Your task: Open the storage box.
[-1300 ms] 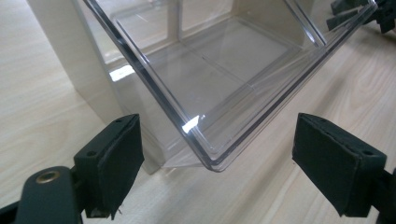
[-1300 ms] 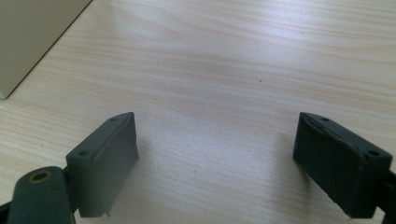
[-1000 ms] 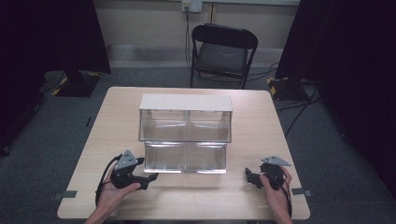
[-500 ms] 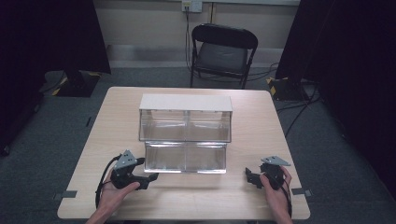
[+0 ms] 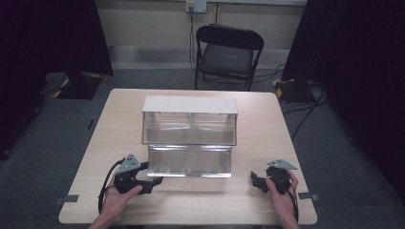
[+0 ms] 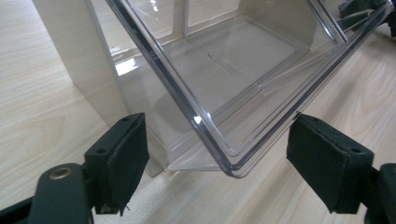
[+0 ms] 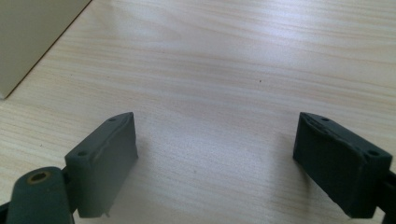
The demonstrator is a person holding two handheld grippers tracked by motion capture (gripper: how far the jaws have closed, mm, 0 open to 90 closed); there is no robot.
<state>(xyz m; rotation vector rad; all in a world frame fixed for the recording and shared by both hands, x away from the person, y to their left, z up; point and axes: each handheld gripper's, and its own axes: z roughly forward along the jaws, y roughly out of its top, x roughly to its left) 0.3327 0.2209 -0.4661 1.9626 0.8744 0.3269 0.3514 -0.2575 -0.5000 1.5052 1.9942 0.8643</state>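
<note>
A small cabinet with a beige top (image 5: 189,105) and clear plastic drawers stands mid-table. Its lower clear drawer (image 5: 189,161) is tipped out toward me and looks empty. My left gripper (image 5: 152,185) lies by the drawer's front left corner, open. In the left gripper view that clear corner (image 6: 224,156) sits between the spread pads (image 6: 122,161) without touching them, and the cabinet's beige side wall (image 6: 88,60) is behind. My right gripper (image 5: 255,182) rests open on the table to the drawer's right. In its own view the right gripper (image 7: 215,158) frames only bare wood.
The wooden table (image 5: 267,119) has bare surface on all sides of the cabinet. A black folding chair (image 5: 229,47) stands beyond the far edge. Cables and yellow-black objects lie on the grey floor, and dark curtains hang at both sides.
My left gripper has edged slightly right, toward the drawer's corner. The right gripper and the cabinet have stayed put.
</note>
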